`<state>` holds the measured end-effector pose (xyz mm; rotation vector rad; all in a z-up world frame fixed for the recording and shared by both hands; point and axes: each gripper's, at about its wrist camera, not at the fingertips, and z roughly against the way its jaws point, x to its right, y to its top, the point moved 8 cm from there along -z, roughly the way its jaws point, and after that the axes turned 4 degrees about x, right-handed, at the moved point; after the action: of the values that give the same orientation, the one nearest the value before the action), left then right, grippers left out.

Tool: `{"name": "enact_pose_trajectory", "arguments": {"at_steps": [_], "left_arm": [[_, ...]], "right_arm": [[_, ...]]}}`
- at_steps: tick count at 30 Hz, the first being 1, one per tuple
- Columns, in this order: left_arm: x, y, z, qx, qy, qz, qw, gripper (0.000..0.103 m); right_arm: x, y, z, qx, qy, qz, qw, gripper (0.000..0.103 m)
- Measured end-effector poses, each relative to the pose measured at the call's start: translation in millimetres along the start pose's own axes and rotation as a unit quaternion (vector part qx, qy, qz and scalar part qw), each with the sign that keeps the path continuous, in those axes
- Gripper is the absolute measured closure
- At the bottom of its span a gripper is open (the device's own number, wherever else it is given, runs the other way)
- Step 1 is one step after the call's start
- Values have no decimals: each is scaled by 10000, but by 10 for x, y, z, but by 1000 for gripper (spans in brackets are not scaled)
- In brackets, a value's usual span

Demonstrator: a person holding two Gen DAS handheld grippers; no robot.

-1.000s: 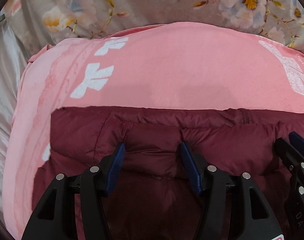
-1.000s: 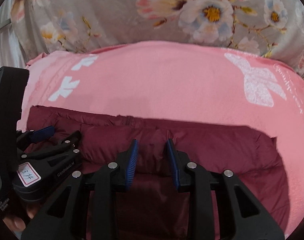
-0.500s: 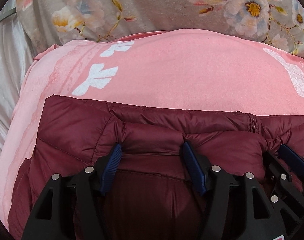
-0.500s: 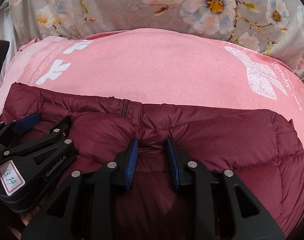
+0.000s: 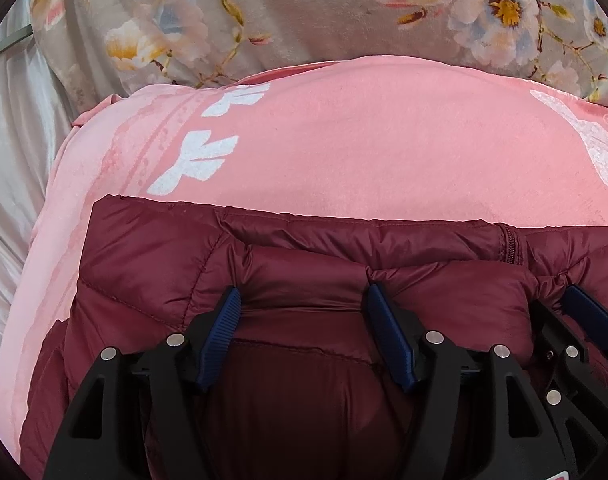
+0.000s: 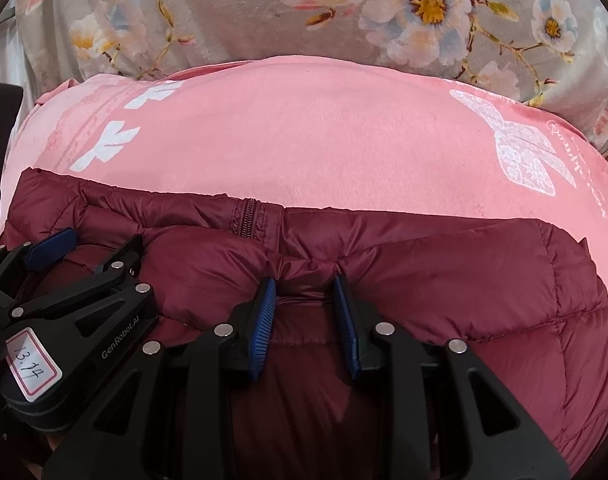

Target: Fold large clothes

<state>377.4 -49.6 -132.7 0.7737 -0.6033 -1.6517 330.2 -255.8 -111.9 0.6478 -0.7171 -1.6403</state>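
Jaws pinch jacket [image 5: 152, 264]: L wide, R narrow.

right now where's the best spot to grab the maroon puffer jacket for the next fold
Probably the maroon puffer jacket by its folded far edge, either side of the zipper, coming from the near side as the left gripper and right gripper do: that puffy ridge bunches easily.
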Motion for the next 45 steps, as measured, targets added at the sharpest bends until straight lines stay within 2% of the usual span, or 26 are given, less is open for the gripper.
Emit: {"name": "enact_pose_trajectory", "arguments": {"at_steps": [2, 5, 6, 8, 10, 12, 14, 15, 17, 19, 23, 27, 39, 42, 45], "left_arm": [[2, 1, 3, -6, -18, 10, 10000, 38], [-51, 36, 45, -40, -274, 145, 9995, 38], [-121, 56, 105, -64, -411, 221, 9989, 38], [-288, 119, 243, 39, -454, 304, 9985, 38], [-563, 209, 385, 247, -265, 325, 9988, 37], [-845, 253, 412, 311, 38, 372, 9988, 32], [-1053, 237, 316, 206, 224, 465, 9985, 32], [-1155, 183, 199, 22, 329, 534, 9980, 32], [-1244, 53, 15, -261, 347, 690, 9967, 32], [-1257, -49, -93, -349, 282, 776, 9960, 30], [-1267, -131, -136, -261, 383, 835, 9954, 22], [-1312, -167, -188, -348, 283, 1011, 9939, 17], [-1300, -180, -227, -367, 358, 943, 9942, 16], [-1317, -152, -95, -329, 559, 796, 9947, 19], [-1265, -178, 276, -213, 460, 652, 9966, 21]], "right_arm": [[10, 0, 10, 11, 124, -96, 9999, 73], [145, 55, 118, 67, 483, -449, 9978, 73], [283, 107, 247, 184, 427, -582, 9972, 73], [566, 195, 501, 466, 196, -703, 9962, 72], [895, 233, 680, 589, -55, -905, 9941, 72], [1266, 192, 747, 552, -376, -1131, 9913, 71], [1479, 105, 689, 413, -636, -1166, 9903, 70], [1590, 20, 606, 251, -808, -1148, 9898, 70], [1690, -102, 484, 81, -868, -1236, 9885, 70], [1703, -209, 388, 41, -793, -1344, 9877, 69], [1684, -241, 315, 88, -929, -1222, 9881, 67], [1690, -276, 287, 73, -983, -1172, 9882, 67], [1723, -285, 265, 81, -890, -1303, 9874, 66], [1647, -248, 494, 165, -1226, -1144, 9857, 65], [1170, -181, 959, 550, -720, -991, 9909, 64]]}}
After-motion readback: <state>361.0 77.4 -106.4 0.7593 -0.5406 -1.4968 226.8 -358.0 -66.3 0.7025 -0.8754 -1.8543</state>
